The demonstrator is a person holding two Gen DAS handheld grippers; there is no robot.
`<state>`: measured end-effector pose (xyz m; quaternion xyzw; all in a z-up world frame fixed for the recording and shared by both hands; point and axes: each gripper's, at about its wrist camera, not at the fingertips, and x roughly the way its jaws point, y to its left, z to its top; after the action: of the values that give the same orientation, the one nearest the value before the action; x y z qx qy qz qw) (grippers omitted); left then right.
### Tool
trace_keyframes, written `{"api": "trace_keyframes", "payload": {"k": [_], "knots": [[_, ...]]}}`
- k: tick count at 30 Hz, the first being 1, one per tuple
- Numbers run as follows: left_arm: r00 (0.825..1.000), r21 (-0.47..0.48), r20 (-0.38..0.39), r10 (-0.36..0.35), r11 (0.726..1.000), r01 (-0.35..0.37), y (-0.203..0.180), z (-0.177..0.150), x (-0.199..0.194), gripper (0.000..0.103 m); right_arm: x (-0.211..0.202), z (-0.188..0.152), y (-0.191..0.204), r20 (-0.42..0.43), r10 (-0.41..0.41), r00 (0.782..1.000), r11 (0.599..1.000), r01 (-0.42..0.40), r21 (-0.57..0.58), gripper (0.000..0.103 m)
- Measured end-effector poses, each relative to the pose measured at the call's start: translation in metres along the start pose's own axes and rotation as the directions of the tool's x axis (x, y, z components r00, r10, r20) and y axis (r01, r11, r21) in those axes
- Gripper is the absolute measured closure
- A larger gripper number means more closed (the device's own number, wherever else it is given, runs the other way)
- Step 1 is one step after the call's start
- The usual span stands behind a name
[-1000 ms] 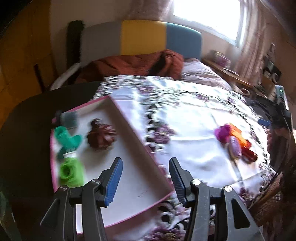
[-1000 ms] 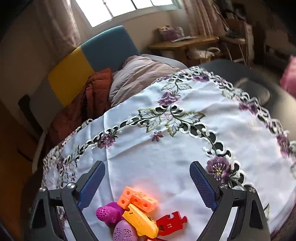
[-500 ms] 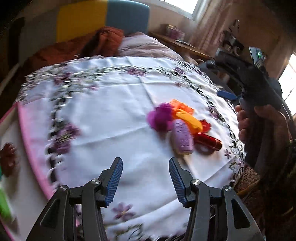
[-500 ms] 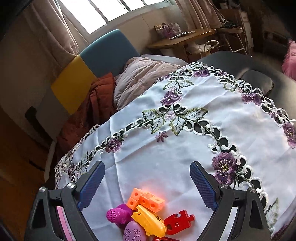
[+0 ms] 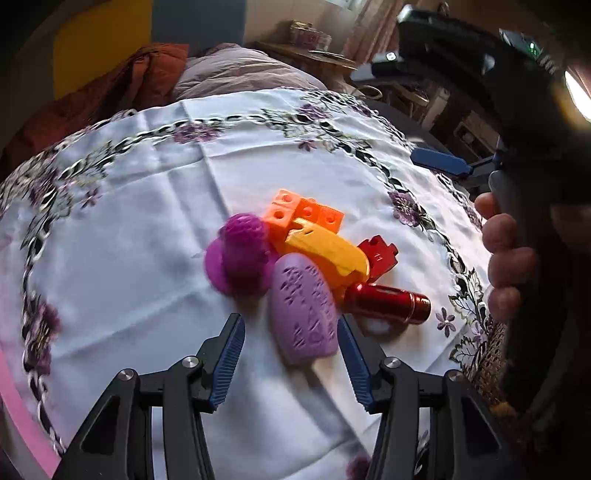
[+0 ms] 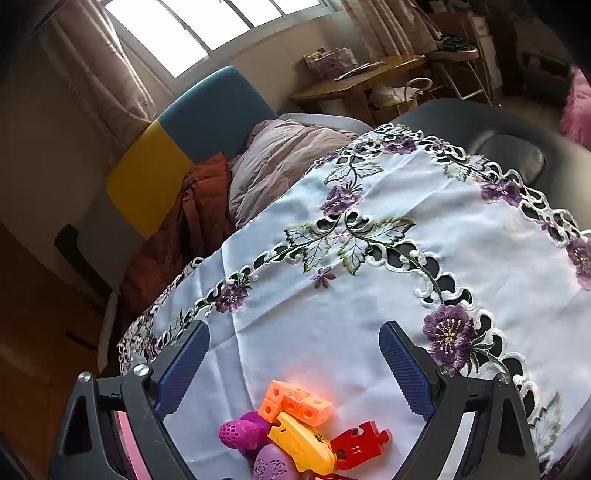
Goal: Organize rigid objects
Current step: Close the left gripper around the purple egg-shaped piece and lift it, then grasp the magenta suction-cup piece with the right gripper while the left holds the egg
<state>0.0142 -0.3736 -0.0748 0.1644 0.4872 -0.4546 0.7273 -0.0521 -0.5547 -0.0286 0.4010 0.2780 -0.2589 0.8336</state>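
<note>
Directly ahead of the left gripper (image 5: pixel 291 338), a small heap of rigid toys is seen on the embroidered tablecloth (image 5: pixel 147 221). The near end of a lilac oval piece (image 5: pixel 303 308) with a raised pattern lies between the fingertips, close to the right-hand pad, though contact cannot be told. The jaws are held partly open and nothing is gripped. Beyond the lilac piece, a magenta perforated ball (image 5: pixel 242 254), a yellow curved shape (image 5: pixel 328 254), orange linked cubes (image 5: pixel 304 216), a red puzzle piece (image 5: pixel 376 256) and a dark red metallic cylinder (image 5: pixel 388 306) are packed together, touching. The right gripper (image 6: pixel 293 350) is held wide open and empty, with the same heap below and slightly behind its fingertips. It is grasped by a hand (image 5: pixel 506 262). A pink tray edge (image 5: pixel 22 417) is seen left of the left jaw. Beyond the cloth, a yellow and blue headboard (image 6: pixel 192 140), rumpled bedding (image 6: pixel 280 155) and a bright window (image 6: pixel 207 22) are visible.
</note>
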Motion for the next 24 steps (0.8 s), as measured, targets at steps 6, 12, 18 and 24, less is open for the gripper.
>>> {"api": "trace_keyframes", "payload": {"k": [6, 12, 18, 24], "knots": [[0.998, 0.027, -0.041, 0.046, 0.999, -0.045, -0.012, 0.012, 0.023, 0.050, -0.001, 0.002, -0.003, 0.003, 0.007, 1.000, 1.000, -0.007, 0.014, 0.009], [0.999, 0.035, -0.009, 0.052, 0.998, -0.052, -0.011, 0.010, 0.027, 0.059, 0.002, 0.002, -0.003, -0.007, 0.008, 1.000, 1.000, -0.008, 0.011, 0.009], [0.996, -0.026, 0.029, 0.086, 0.996, -0.086, 0.009, -0.014, 0.001, 0.059, 0.006, 0.000, 0.000, -0.031, 0.021, 0.999, 1.000, -0.021, -0.001, 0.009], [0.967, -0.130, 0.072, 0.246, 0.963, -0.236, 0.047, -0.058, -0.031, 0.059, 0.016, -0.007, 0.017, -0.101, 0.077, 0.992, 0.994, -0.084, -0.072, 0.009]]}}
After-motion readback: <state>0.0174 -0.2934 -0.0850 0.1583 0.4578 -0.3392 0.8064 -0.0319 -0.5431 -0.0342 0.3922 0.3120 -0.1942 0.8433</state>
